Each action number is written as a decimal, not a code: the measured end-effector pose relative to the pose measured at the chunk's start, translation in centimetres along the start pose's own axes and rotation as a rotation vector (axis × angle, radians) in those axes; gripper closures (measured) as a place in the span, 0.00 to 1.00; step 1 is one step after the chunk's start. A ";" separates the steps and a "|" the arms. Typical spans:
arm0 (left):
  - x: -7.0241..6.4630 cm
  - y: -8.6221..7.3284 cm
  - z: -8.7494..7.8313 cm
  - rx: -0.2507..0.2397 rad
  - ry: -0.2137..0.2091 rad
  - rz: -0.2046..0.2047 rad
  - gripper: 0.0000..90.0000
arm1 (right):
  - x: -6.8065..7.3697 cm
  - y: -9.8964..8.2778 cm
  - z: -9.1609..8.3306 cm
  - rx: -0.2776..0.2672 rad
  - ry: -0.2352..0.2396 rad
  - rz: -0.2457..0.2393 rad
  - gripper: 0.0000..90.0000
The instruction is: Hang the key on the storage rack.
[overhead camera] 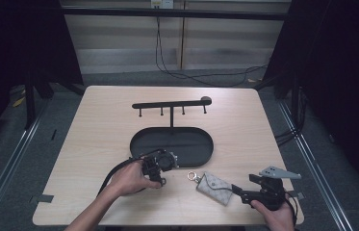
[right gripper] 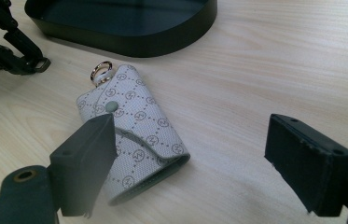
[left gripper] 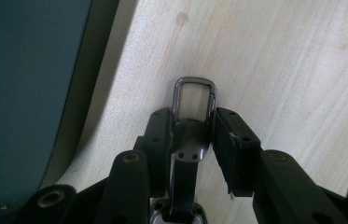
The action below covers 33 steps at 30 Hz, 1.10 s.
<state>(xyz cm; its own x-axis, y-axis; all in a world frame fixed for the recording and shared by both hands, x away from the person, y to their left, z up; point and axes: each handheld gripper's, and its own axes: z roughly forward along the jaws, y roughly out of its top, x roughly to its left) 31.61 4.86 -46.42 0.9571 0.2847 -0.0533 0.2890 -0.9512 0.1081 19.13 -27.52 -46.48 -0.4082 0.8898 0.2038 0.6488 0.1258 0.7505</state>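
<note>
A grey patterned key pouch (overhead camera: 214,187) with a metal ring (overhead camera: 192,176) lies on the table near the front edge. My right gripper (overhead camera: 241,191) stands open just to its right; in the right gripper view the pouch (right gripper: 139,126) lies in front of the left jaw and its ring (right gripper: 100,71) points away. My left gripper (overhead camera: 159,180) sits at the front left rim of the black oval tray (overhead camera: 141,144). In the left gripper view it (left gripper: 192,126) is shut on a dark metal clasp (left gripper: 194,100), whose loop pokes out beyond the jaws just above the wood.
A black rack with several hooks (overhead camera: 171,104) rises from the tray's back edge. The tray rim (right gripper: 129,44) lies beyond the pouch, with the left gripper (right gripper: 20,60) at the far left. Bare tabletop (overhead camera: 100,125) spreads left of the tray.
</note>
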 end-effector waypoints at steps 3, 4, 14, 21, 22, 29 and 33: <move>-0.2 0.1 0.0 0.003 0.009 0.004 0.77 | 0.0 0.0 0.0 -0.005 -0.002 -0.005 0.18; -0.2 0.1 0.0 0.003 0.007 -0.002 0.78 | 0.0 0.0 0.0 -0.004 -0.004 -0.004 0.18; 0.0 0.5 0.0 0.030 0.003 -0.058 0.78 | 0.0 0.0 0.1 0.006 -0.004 0.000 0.19; 0.5 0.1 -0.1 0.019 -0.024 -0.079 0.78 | -0.1 0.0 0.0 -0.002 -0.010 0.003 0.19; 0.4 0.0 0.0 0.018 -0.013 -0.087 0.78 | 0.0 0.0 0.0 -0.002 -0.011 0.004 0.19; 1.0 -0.5 -0.8 -0.002 -0.033 -0.109 0.78 | 0.0 0.0 -0.2 -0.010 -0.015 0.004 0.19; 1.2 -0.9 -1.7 -0.024 -0.039 -0.118 0.78 | 0.0 0.0 -0.2 -0.013 -0.013 0.004 0.19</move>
<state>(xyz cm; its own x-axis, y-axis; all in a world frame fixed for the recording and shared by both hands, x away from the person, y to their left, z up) 32.55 6.26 -44.84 0.9152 0.3890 -0.1056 0.4002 -0.9083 0.1221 19.05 -27.63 -46.36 -0.3974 0.8958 0.1989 0.6420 0.1166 0.7577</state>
